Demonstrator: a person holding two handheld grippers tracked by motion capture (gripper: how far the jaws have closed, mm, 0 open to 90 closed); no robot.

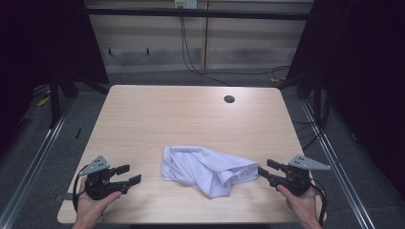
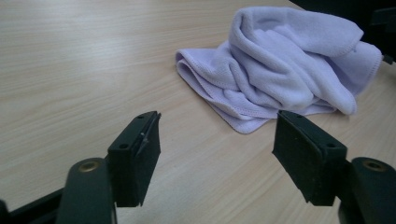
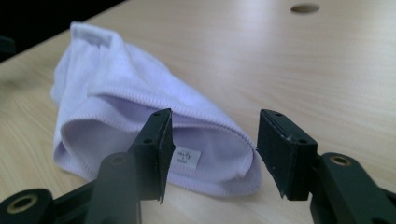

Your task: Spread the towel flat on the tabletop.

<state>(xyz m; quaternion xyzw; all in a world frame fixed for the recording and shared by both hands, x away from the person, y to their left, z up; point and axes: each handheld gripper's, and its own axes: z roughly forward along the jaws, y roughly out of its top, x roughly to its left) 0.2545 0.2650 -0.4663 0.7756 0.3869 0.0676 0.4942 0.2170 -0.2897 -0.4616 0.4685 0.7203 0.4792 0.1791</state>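
A crumpled pale lilac towel (image 1: 206, 168) lies on the near half of a light wooden table (image 1: 157, 114), roughly midway between the two grippers, bunched into soft folds with a stitched hem running along its edges. In the high view the left gripper (image 1: 130, 174) sits near the table's front left corner, held in the person's left hand (image 1: 93, 202), its jaws standing apart with nothing between them and pointing toward the cloth, which lies a little way off from it. From the left gripper view that gripper (image 2: 217, 154) shows bare tabletop in the gap between its black pads, and the towel (image 2: 280, 65) rests farther on, toward the upper right, with its folded corner nearest the jaws. The right gripper (image 1: 266, 168), held in the right hand (image 1: 301, 205) near the front right of the table, reaches in level with its tips right at the towel's right end. In the right gripper view this gripper (image 3: 212, 154) has its jaws spread wide on either side of the towel's (image 3: 140, 112) looped fold, where a small white label (image 3: 187, 157) shows just inside; the pads do not press on the cloth. A round cable hole (image 1: 229, 99) sits in the table's far right part
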